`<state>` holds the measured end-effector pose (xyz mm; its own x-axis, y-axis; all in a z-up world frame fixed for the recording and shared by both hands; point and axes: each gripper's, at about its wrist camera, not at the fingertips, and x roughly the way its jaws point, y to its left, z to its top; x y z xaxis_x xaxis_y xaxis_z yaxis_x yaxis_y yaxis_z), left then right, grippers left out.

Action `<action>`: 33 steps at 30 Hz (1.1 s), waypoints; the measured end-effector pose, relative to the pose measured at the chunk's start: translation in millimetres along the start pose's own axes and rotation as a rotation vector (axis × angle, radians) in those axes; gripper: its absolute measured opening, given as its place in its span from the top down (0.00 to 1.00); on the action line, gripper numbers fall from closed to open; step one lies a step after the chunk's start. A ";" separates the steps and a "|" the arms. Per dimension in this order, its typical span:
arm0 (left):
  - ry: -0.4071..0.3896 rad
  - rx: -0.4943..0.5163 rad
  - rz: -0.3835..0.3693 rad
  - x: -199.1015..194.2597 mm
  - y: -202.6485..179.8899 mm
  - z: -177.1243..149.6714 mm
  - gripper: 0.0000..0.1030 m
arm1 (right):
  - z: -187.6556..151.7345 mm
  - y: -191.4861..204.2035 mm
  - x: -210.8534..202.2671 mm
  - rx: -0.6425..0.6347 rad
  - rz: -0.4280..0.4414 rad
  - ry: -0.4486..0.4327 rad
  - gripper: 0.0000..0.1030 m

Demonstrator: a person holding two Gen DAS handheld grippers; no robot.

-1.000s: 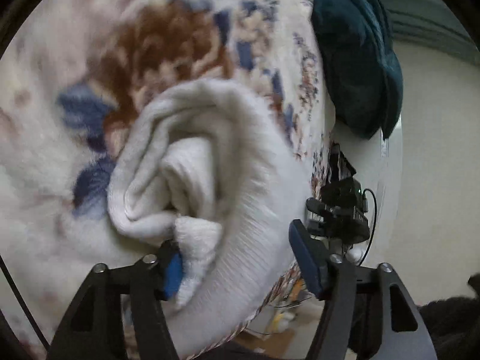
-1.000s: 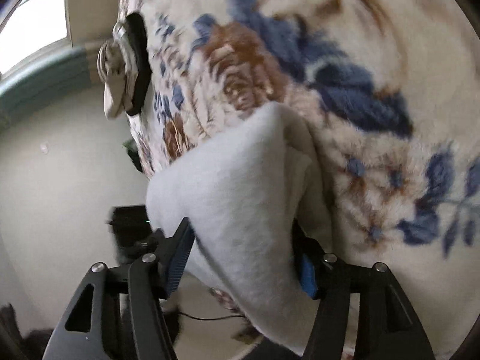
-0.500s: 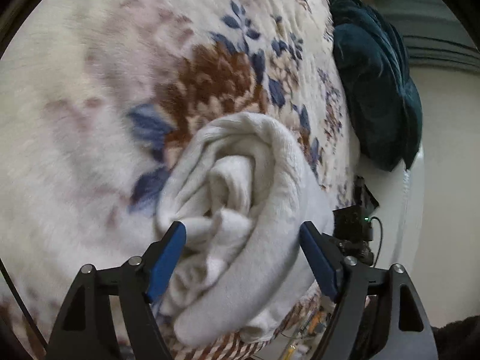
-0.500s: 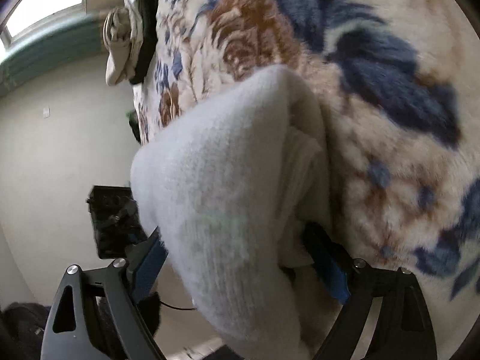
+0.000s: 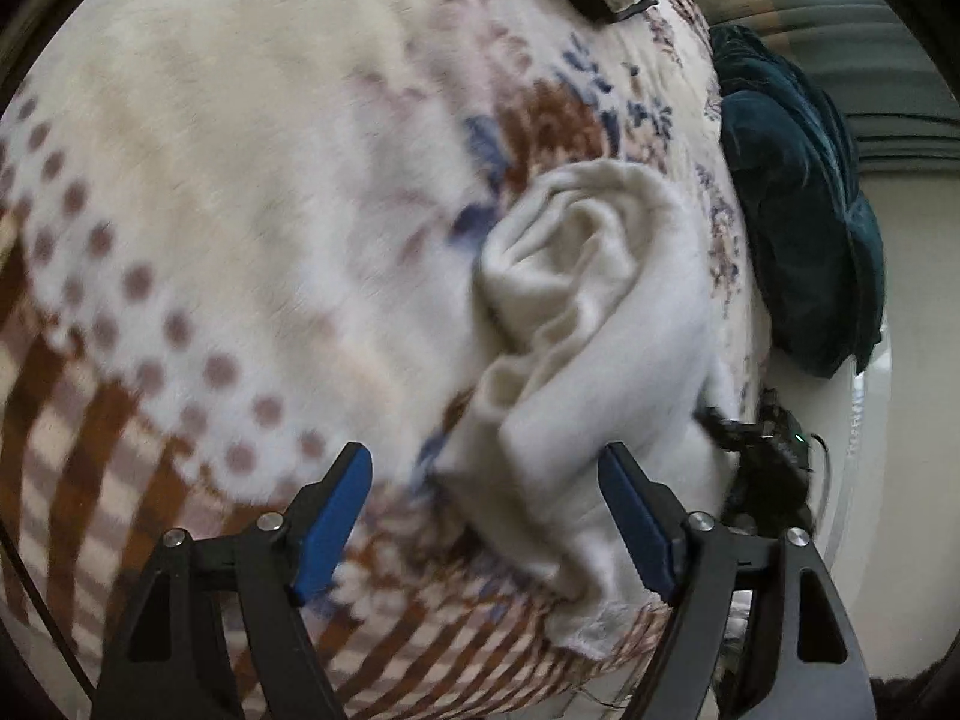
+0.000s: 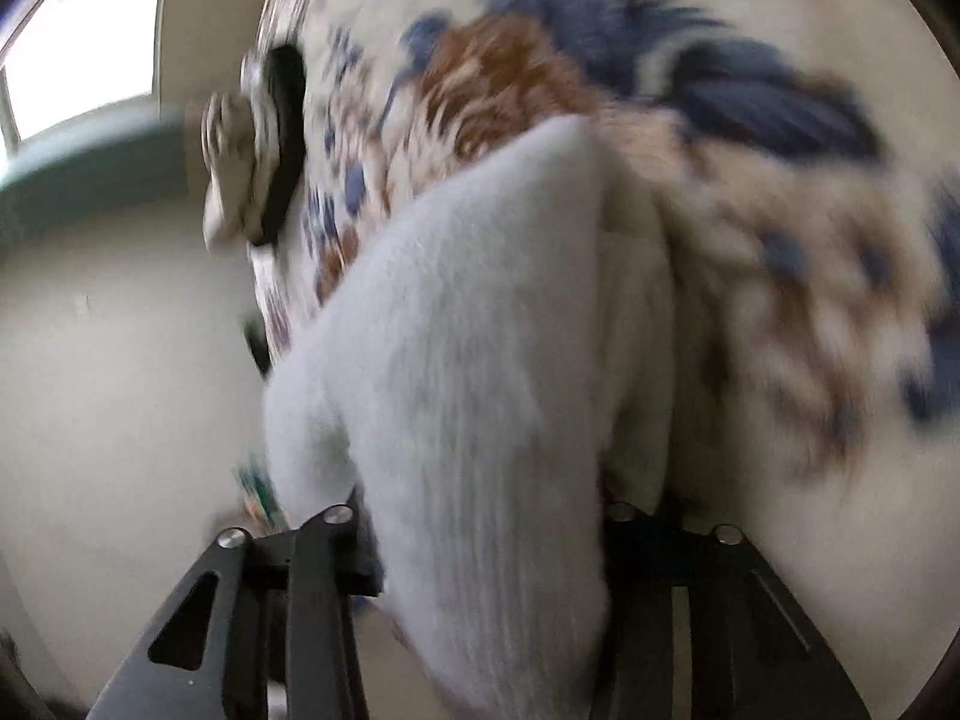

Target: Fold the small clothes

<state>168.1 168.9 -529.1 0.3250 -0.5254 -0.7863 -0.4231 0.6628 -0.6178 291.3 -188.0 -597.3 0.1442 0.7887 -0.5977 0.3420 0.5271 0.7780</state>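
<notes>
Left wrist view: my left gripper stands wide, off the white sock on the blanket. Right wrist view: my right gripper, jaws just closing, pinches the sock's ribbed end.

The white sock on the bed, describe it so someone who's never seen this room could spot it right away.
Start with the fleece blanket, cream with blue and brown flowers, that covers the bed. Near its edge, beside the dark teal cushion, lies the white sock, bunched and folded over on itself. It is the only plain, unpatterned white knit there, ribbed along its length.
</notes>
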 end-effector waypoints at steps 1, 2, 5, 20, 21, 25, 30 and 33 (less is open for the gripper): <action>0.007 0.013 0.006 -0.6 2.0 -3.5 0.26 | -11.2 -4.5 -5.8 0.056 0.018 -0.047 0.59; 0.013 0.023 0.015 -1.8 3.1 -6.0 0.26 | -24.6 -10.0 -11.7 0.115 0.044 -0.093 0.60; 0.031 0.046 0.042 -7.6 8.5 -9.9 0.26 | -65.2 -28.2 -22.9 0.276 0.140 -0.176 0.60; 0.051 0.089 -0.047 0.8 -9.1 12.8 0.26 | -112.1 45.5 -54.8 0.016 -0.290 -0.011 0.31; 0.052 0.073 -0.060 5.7 -10.3 10.8 0.26 | -103.4 54.1 -66.3 -0.048 -0.323 0.000 0.27; 0.041 0.016 -0.095 18.2 -11.3 -5.8 0.26 | -48.0 90.6 -65.4 -0.335 -0.359 0.118 0.13; 0.005 -0.093 -0.084 21.7 2.6 -30.7 0.26 | 28.0 78.9 6.5 -0.455 -0.243 0.412 0.13; -0.028 -0.159 -0.064 18.3 9.7 -45.0 0.26 | 45.6 72.2 66.9 -0.472 -0.176 0.636 0.13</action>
<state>131.8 141.7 -549.1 0.3779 -0.5476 -0.7466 -0.5285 0.5345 -0.6595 368.0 -111.6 -589.9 -0.4793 0.6358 -0.6050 -0.1374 0.6264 0.7673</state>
